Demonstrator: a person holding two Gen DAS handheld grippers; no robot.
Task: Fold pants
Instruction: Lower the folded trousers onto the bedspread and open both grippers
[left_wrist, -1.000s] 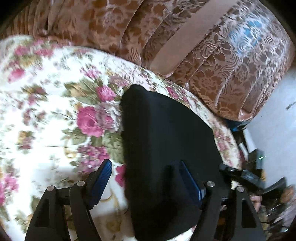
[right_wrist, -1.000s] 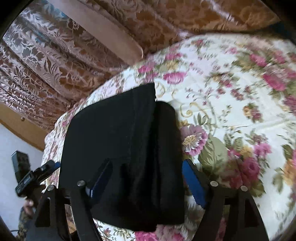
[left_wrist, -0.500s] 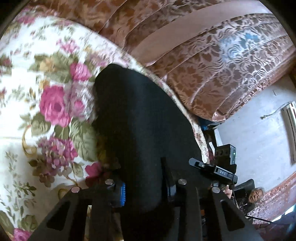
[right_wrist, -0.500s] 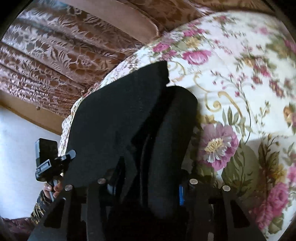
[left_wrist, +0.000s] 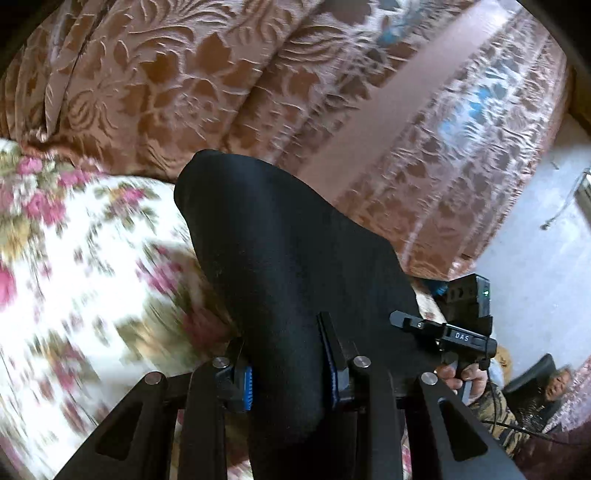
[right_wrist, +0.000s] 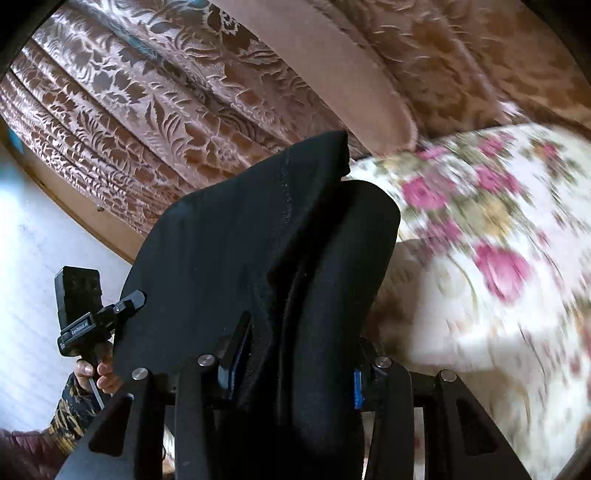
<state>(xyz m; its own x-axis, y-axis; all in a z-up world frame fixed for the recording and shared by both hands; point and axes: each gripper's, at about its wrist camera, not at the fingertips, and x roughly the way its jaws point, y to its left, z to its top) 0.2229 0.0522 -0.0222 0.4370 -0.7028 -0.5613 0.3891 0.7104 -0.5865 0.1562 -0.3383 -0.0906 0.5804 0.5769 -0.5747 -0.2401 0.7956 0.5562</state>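
Left-wrist view: the left gripper (left_wrist: 290, 380) is pinched onto the black pants (left_wrist: 291, 258), its blue-padded fingers (left_wrist: 246, 384) pressed against either side of a thick fold of the cloth. The pants rise forward from the jaws as a folded, rounded mass held above the floral bedspread (left_wrist: 81, 280), whose pattern is smeared by motion blur. Behind stands a brown brocade cushion back (left_wrist: 192, 81) with a plain tan band. At lower right the right gripper (left_wrist: 448, 334) appears from the side, gripped by the right hand (left_wrist: 456, 374); a seated person (left_wrist: 554, 387) is visible near the frame edge. Right-wrist view: the right gripper (right_wrist: 291, 373) is likewise clamped on the pants (right_wrist: 258, 258), with several layered folds bunched between its blue pads (right_wrist: 356, 386). A flat panel of cloth spreads toward the left, partly covering the left gripper (right_wrist: 99, 317) and the left hand (right_wrist: 98, 373) holding it. The bedspread (right_wrist: 498, 266) lies to the right, blurred, below the cushion back (right_wrist: 147, 92).
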